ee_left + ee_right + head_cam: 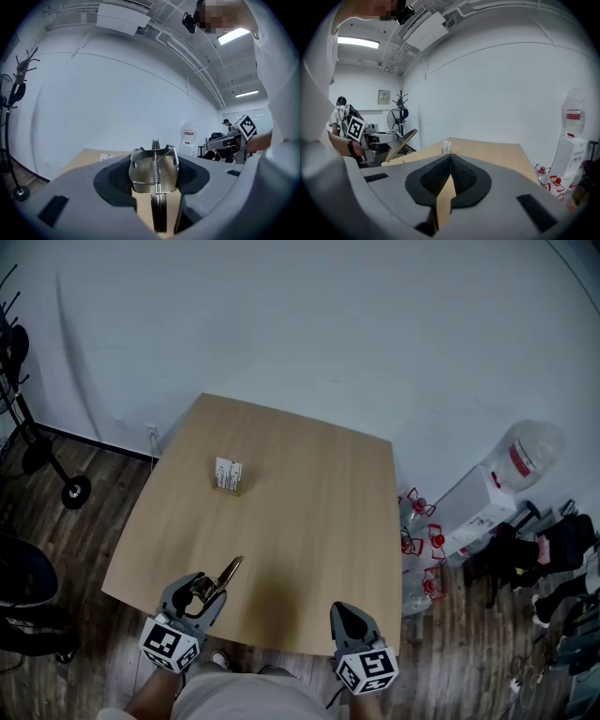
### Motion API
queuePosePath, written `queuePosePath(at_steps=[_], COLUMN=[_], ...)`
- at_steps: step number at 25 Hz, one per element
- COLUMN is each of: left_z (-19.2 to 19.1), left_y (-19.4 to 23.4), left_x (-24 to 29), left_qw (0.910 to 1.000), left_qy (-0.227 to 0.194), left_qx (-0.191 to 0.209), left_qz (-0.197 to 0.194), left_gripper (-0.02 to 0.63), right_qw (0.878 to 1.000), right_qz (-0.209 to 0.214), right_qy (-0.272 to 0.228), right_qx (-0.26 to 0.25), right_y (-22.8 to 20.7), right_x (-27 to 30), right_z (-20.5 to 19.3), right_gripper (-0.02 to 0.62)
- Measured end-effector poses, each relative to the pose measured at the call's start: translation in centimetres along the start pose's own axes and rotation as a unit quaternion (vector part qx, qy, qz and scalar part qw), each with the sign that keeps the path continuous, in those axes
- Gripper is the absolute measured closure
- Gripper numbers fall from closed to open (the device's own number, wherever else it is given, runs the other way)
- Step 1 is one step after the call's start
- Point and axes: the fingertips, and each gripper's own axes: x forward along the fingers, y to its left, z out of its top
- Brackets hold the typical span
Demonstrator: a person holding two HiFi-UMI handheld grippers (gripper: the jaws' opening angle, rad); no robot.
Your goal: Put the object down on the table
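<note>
Well on the person's side of the box [228, 474], the left hand-held gripper [199, 592] pinches a metal spring clip [229, 569] over the worktop [309, 502]. The clip looks light, stiff and slick, best held by its sprung end. The right hand-held gripper [342, 615] is pressed together, empty.

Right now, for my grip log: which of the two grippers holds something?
The left gripper, clamped on a metal spring clip; the right gripper is shut and empty.
</note>
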Motion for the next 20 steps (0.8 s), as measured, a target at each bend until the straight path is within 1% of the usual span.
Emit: queuePosePath(at_steps=[3,5,9,12,20], left_z=[-0.3,-1.0,-3.5,-5.0,-9.7], left_y=[0.0,0.1,0.7,1.1,2.1], left_x=[0.6,1.4,3.1,4.7,9.1], left_qw=[0.9999,0.9996,0.9978,0.9959,0.9882], left_qy=[0.008,0.021,0.056,0.073,0.129], left_qx=[-0.003,-0.006,-0.012,-0.024,-0.023], left_qz=[-0.008,-0.016,-0.034,-0.047,-0.080], left_gripper=[0.377,0.377,0.377,0.377,0.377], right_qw=[1.000,1.000,1.000,1.000,1.000], right_qz=[-0.001,0.000,0.005,0.007,-0.005], right_qy=[0.001,0.001,0.004,0.012,0.021], right_qx=[-0.001,-0.007,-0.009,-0.006,-0.005], right_y=[-0.2,-0.1,0.5,0.7,0.3], right_x=[0.2,0.5,1.1,1.3,1.1], right_z=[0.2,0.5,0.4,-0.2,-0.7], right_gripper=[0.598,0.598,0.598,0.598,0.598])
